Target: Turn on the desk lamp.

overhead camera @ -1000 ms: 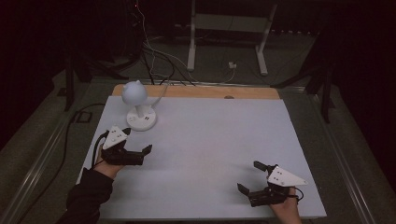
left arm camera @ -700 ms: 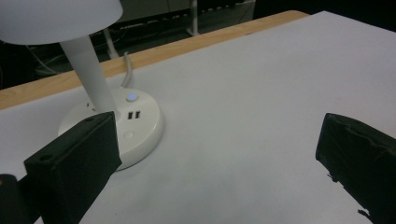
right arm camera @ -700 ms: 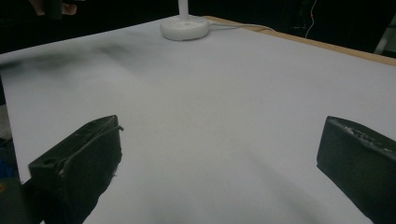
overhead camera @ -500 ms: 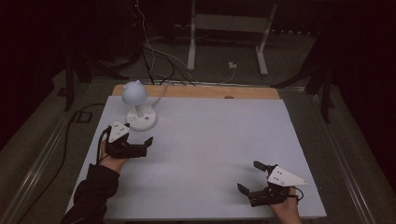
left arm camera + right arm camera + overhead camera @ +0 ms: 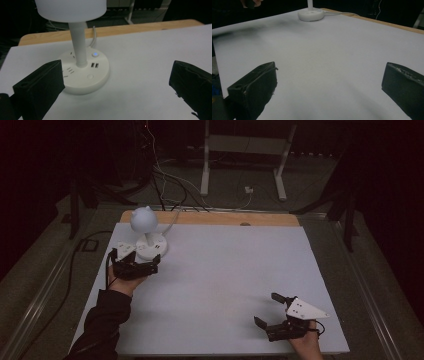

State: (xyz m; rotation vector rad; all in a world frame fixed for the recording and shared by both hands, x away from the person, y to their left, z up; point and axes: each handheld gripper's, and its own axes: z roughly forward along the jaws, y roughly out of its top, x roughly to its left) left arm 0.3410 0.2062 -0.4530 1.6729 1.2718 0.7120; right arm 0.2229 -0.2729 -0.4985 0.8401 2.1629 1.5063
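Lamp [image 5: 148, 237] at far left of table [image 5: 240, 270], upright, blue light on base. Left gripper [image 5: 145, 266] just near lamp base, jaws wide apart, empty. Right gripper [image 5: 268, 311] near right, jaws spread, empty.

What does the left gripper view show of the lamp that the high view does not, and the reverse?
The left gripper view gives the detail of the lamp base: a small blue light, two USB ports, a round button and socket slots.

The high view gives the layout: the left gripper open just in front of the base, the right gripper open far off near the table's front right corner, and the lamp's round shade.

Both show the white lamp with its stem, the white table and its wooden rear edge.
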